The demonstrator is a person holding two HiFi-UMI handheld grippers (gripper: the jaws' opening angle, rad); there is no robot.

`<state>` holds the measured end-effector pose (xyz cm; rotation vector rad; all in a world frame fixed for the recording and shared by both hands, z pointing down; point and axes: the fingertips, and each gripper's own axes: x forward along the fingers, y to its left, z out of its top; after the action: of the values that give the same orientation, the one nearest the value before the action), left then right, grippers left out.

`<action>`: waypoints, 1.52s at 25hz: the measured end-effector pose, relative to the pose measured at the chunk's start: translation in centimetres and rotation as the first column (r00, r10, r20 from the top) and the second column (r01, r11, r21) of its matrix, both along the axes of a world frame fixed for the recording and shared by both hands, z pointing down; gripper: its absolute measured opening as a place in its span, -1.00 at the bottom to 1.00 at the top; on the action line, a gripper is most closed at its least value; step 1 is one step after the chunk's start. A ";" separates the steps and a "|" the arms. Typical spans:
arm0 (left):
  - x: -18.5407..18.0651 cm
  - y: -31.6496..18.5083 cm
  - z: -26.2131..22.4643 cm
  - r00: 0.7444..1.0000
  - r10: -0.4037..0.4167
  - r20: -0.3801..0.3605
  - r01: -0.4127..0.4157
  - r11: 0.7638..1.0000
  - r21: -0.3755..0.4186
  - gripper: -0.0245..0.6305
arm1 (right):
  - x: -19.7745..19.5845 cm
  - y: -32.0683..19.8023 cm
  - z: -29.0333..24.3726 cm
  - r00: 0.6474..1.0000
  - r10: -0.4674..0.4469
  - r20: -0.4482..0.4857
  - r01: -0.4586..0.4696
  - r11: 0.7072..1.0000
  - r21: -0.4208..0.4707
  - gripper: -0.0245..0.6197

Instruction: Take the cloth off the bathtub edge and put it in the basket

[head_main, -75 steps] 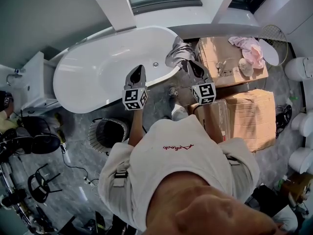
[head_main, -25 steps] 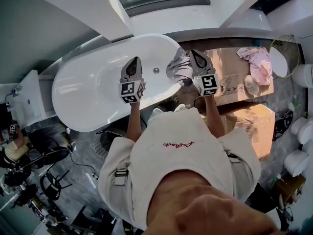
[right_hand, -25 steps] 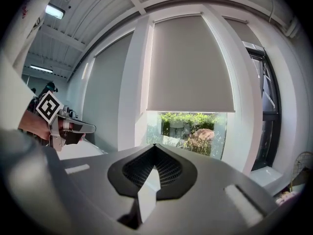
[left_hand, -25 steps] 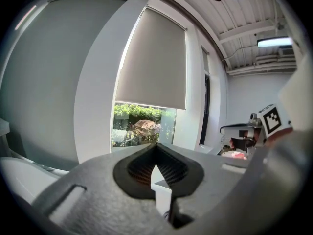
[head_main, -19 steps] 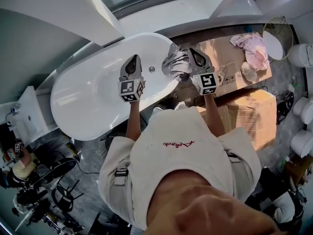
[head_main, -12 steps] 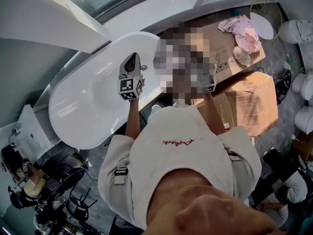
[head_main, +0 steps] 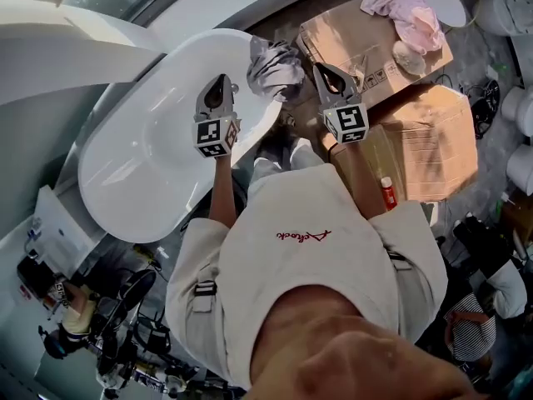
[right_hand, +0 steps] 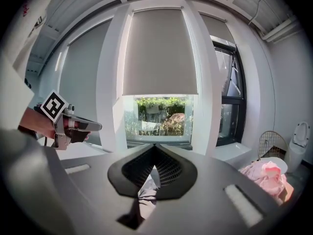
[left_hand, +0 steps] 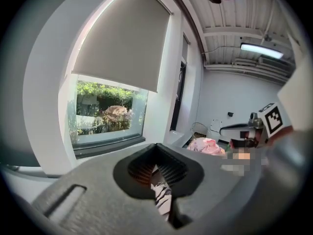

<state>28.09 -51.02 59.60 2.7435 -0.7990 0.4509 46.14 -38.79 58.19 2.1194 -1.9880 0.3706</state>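
Grey cloth (head_main: 275,63) draped over bathtub (head_main: 141,165) edge, lying between the two grippers, left gripper (head_main: 221,84) and right gripper (head_main: 321,71) just beside it, both with jaws pressed together and gripping nothing.

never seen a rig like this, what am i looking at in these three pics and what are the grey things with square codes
There is no robot: a person holds a tool in each hand, the left gripper and the right gripper. The cubes with square patterns are part of them. The head view comes from a camera on the person's head, looking steeply down. The other two come from cameras riding on each gripper, looking along its jaws toward a window. Below is a white bathtub, with a grey cloth draped over its rim between the grippers. Beside it stand cardboard boxes with a pink cloth on top. Both grippers' jaws look closed, and neither seems to hold anything.
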 end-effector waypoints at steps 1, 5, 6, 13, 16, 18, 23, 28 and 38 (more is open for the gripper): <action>0.1 0.1 0.7 1.000 0.002 0.008 -0.002 1.000 -0.008 -0.93 | 0.0 0.1 0.9 1.000 -0.001 0.010 0.001 1.000 -0.015 -0.91; -0.2 0.6 3.7 0.999 0.008 0.047 -0.005 0.998 -0.055 -0.93 | -0.3 0.4 4.8 0.999 -0.007 0.052 0.011 0.997 -0.081 -0.91; -0.4 0.8 4.6 0.998 0.006 0.058 -0.002 0.997 -0.072 -0.93 | -0.4 0.5 5.7 0.998 -0.009 0.061 0.015 0.995 -0.094 -0.91; -0.7 2.5 10.1 0.997 0.007 0.082 0.004 0.990 -0.143 -0.93 | -1.7 1.6 11.2 0.995 -0.023 0.097 0.039 0.985 -0.167 -0.91; -1.0 3.9 12.3 0.995 0.013 0.094 0.004 0.985 -0.171 -0.93 | -2.4 2.1 13.2 0.993 -0.035 0.111 0.056 0.980 -0.193 -0.91; -1.2 4.8 13.7 0.994 0.018 0.104 0.002 0.982 -0.190 -0.93 | -2.9 2.3 14.5 0.992 -0.044 0.121 0.068 0.976 -0.206 -0.91; -1.7 6.3 16.7 0.992 0.027 0.124 0.001 0.975 -0.220 -0.93 | -3.9 3.5 17.8 0.988 -0.055 0.144 0.089 0.966 -0.245 -0.91; -1.6 7.0 19.9 0.988 0.049 0.145 -0.011 0.968 -0.250 -0.93 | -4.8 4.2 20.8 0.983 -0.049 0.174 0.098 0.954 -0.282 -0.91; 2.9 5.0 27.2 0.981 0.117 0.157 -0.065 0.952 -0.300 -0.93 | -4.2 -0.1 28.3 0.977 -0.033 0.211 0.106 0.932 -0.346 -0.91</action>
<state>31.01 -46.06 86.79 2.4939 -0.5882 0.7712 41.91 -38.85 86.51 1.8401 -1.9143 0.8920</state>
